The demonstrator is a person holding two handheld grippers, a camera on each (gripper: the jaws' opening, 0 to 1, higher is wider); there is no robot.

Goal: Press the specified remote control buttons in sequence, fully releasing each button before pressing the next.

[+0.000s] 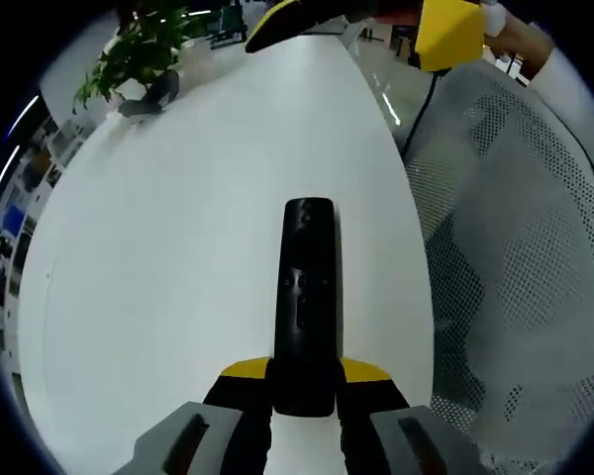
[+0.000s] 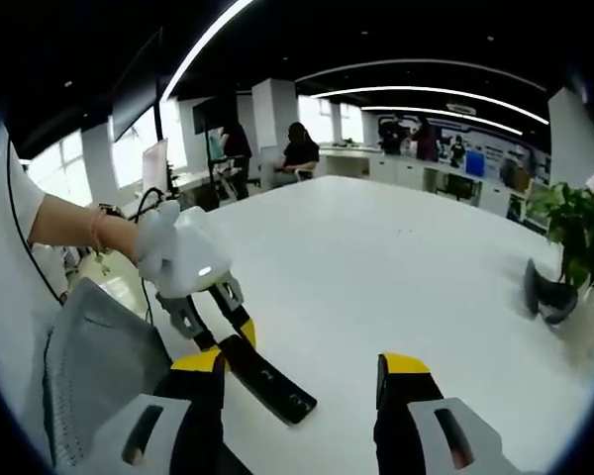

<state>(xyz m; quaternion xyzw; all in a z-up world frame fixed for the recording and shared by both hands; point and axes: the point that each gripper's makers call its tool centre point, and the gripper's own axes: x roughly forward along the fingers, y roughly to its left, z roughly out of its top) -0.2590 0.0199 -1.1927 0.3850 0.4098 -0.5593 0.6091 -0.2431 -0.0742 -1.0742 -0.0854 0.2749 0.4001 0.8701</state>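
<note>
The remote control (image 1: 305,307) sits clamped by its near end in our left hand-held gripper (image 1: 304,391), held level above the white worktop (image 1: 168,277) with its buttons facing up. Our right hand-held gripper (image 2: 312,381) hovers with jaws apart and empty, which we judge leaves it free for pressing.

No writing, brand, number or sign can be read anywhere: the buttons on the black remote (image 1: 306,297) carry no legible marks, and the distant wall displays (image 2: 465,158) are too blurred to make out.
</note>
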